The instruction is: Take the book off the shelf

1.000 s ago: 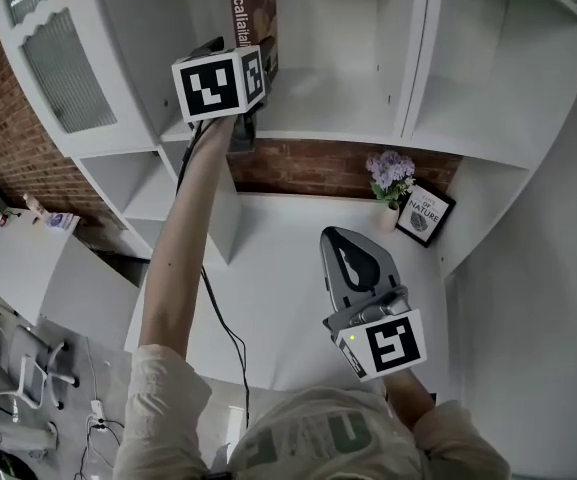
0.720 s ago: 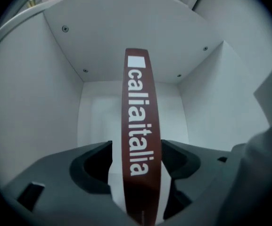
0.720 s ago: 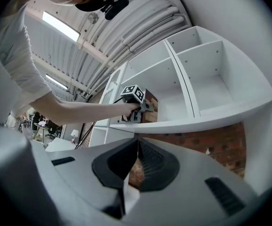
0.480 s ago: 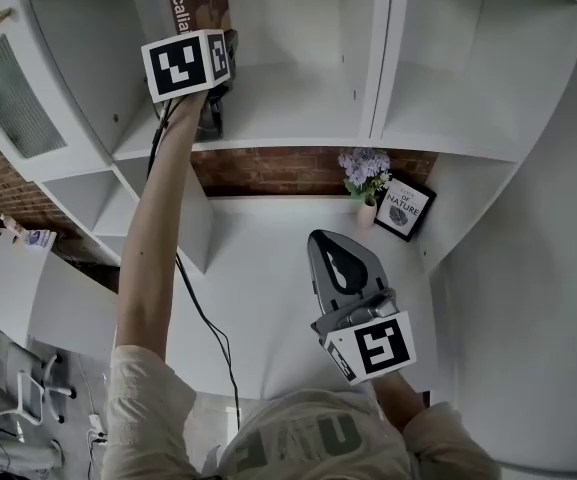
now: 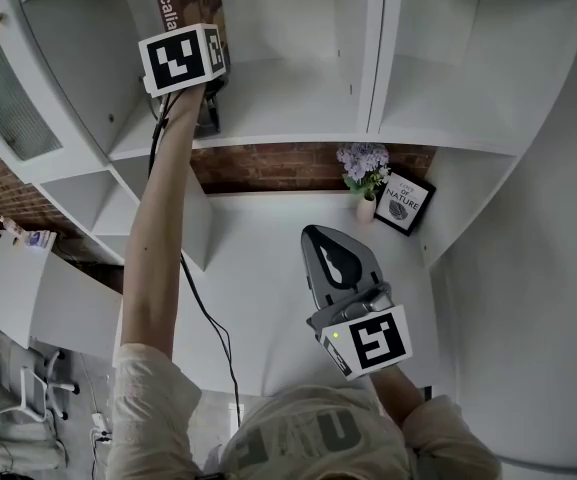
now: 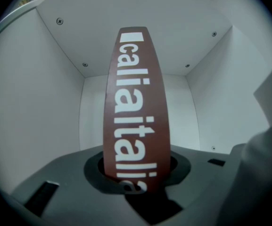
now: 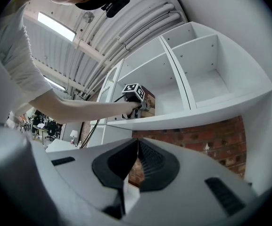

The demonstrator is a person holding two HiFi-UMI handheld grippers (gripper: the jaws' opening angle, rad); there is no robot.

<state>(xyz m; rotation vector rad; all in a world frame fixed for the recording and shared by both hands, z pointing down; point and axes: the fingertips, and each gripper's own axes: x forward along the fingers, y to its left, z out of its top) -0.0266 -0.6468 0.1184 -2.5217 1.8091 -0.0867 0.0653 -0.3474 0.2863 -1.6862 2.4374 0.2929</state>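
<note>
My left gripper (image 6: 136, 175) is reaching up into the left compartment of the shelf (image 5: 288, 108), jaws closing on the book (image 6: 136, 102). The bottom of the brown spine sits between them, with the pads against both sides. The book stands upright on the shelf board, white lettering facing me. My right gripper (image 7: 136, 159) hangs low over the white worktop (image 5: 258, 278), jaws together and empty. A vase of purple flowers (image 5: 364, 168) and a framed picture (image 5: 404, 204) are at the back of the worktop by the brick wall (image 5: 268, 166).
</note>
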